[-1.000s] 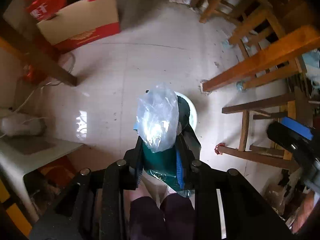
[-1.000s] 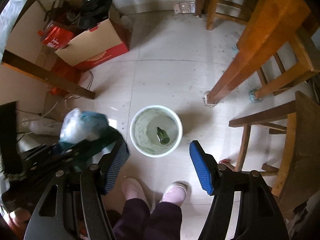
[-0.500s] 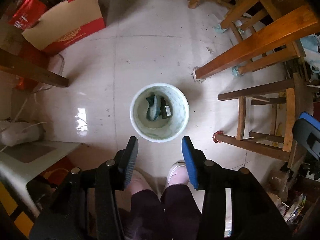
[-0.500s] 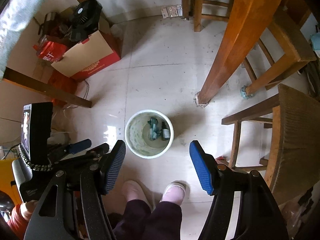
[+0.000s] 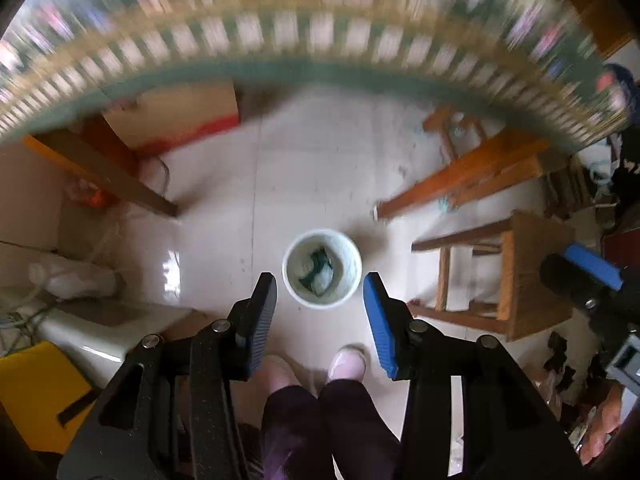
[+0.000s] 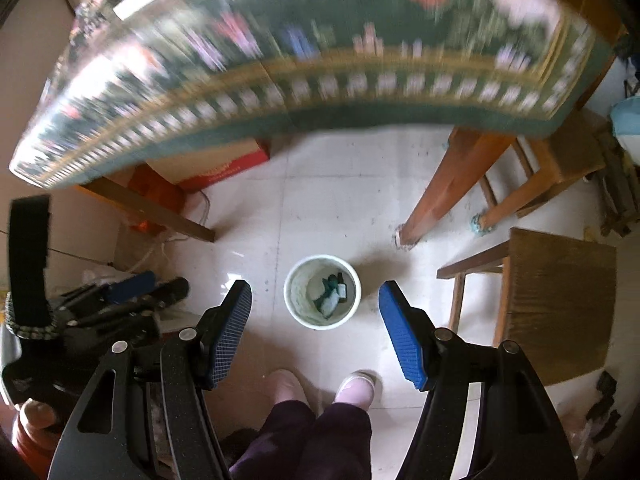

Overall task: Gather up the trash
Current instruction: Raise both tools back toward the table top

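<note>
- Lived-in home dining corner: a wooden table under a green patterned tablecloth (image 6: 360,80), blurred.
- Square wooden stools (image 6: 560,304) just right of the table leg.
- Beneath the table, pale glossy floor tiles (image 6: 340,208) and a round white waste bin (image 6: 296,304).
- Red-and-tan cardboard box (image 6: 224,164) stored behind the bin.

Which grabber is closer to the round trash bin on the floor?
Hard to call; the left looks marginally nearer. The left gripper and the right gripper both hang open above the trash bin, which shows between the jaws in each view.
</note>
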Motion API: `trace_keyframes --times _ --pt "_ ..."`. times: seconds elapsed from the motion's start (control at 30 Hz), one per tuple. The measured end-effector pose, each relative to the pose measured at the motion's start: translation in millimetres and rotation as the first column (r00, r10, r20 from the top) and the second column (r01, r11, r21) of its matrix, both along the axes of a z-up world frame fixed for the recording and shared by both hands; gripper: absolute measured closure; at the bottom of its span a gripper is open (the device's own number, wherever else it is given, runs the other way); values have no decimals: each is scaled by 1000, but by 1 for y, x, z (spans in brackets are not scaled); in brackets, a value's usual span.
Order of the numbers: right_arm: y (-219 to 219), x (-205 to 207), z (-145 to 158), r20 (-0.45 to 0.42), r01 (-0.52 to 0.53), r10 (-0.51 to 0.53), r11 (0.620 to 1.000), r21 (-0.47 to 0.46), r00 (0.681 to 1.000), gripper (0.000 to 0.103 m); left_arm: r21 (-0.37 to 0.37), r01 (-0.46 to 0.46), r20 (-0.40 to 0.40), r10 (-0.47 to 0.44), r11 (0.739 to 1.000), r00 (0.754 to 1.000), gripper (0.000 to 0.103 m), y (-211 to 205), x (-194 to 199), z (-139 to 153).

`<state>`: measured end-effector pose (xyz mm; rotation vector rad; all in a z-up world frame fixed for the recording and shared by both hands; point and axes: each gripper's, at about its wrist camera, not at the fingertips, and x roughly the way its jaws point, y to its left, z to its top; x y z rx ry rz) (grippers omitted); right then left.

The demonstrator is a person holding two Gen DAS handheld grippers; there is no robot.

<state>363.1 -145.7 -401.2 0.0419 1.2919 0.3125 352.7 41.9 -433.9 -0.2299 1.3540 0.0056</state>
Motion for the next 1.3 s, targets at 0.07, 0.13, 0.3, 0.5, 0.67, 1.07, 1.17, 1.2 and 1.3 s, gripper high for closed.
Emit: trace_keyframes --times 0.07,0.13,0.3,0.5,0.67,1.07,1.17,1.2,1.3 --pt "2 -5 25 25 12 -12 1000 11 1000 40 5 2 52 -2 1000 999 59 5 -3 36" --pt "5 -9 47 50 19 -20 1000 17 999 40 13 9 97 -10 1000 995 59 11 -6 66" --pt "13 -22 106 131 44 -49 998 41 990 40 2 15 214 -15 1000 977 59 26 -12 139" --pt "22 -36 174 232 53 -69 996 71 970 40 -29 21 330 -10 999 944 59 36 -20 213" --pt "29 -44 225 328 65 -89 994 84 940 40 -9 44 415 -36 999 909 58 42 -36 274" --pt "39 -58 299 539 92 -134 990 105 832 26 29 26 569 -37 999 822 20 64 -49 349" --pt "36 -53 301 556 115 -152 988 101 817 13 -12 -5 580 11 1000 815 7 70 -40 348" --pt "35 -50 300 558 121 -157 987 101 815 13 -19 -9 576 18 1000 817 7 70 -37 346" --pt "30 -31 292 538 121 -157 987 101 828 13 -8 -20 547 21 1000 837 7 67 -17 336"
